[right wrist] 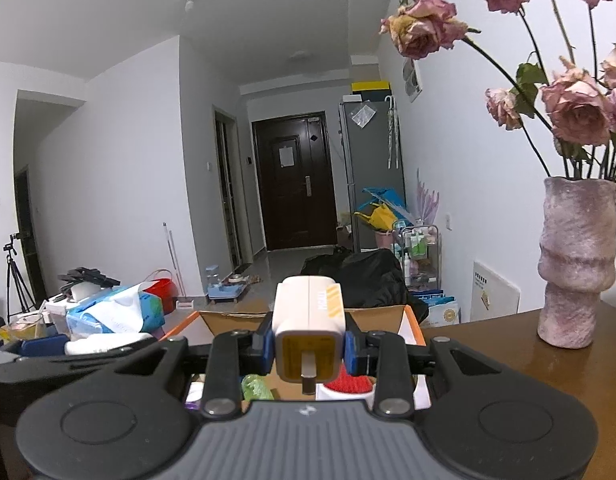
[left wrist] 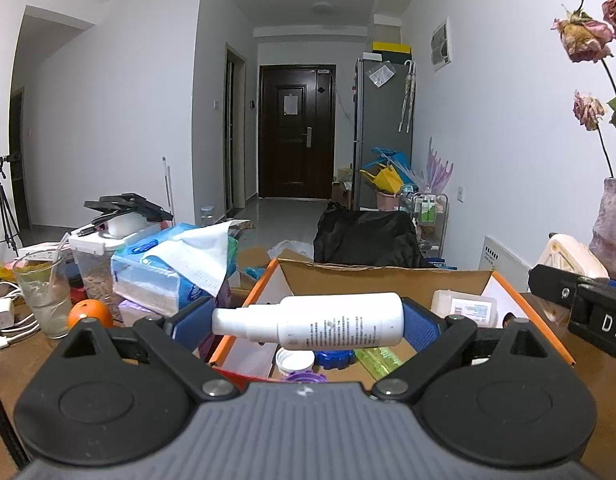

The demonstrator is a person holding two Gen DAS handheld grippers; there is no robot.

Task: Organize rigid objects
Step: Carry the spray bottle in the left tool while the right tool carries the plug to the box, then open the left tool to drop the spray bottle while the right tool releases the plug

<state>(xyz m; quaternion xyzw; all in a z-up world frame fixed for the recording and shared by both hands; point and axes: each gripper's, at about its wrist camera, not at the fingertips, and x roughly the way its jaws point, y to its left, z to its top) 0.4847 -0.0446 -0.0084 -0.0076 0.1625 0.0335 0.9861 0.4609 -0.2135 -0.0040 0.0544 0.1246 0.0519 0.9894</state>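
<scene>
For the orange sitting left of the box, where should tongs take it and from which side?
Grip the orange across its widest middle, coming from above. It is round, so any lower or higher grip would likely slip. The glass stands close on its left and the tissue pack behind it, so a sideways approach looks cramped.

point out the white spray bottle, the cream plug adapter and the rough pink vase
white plastic spray bottle (left wrist: pixel 331 320), left wrist view, on its printed body
cream plastic plug adapter (right wrist: pixel 309 320), right wrist view, on its top face
rough pink vase (right wrist: pixel 575 264), right wrist view, on its middle bulge
</scene>
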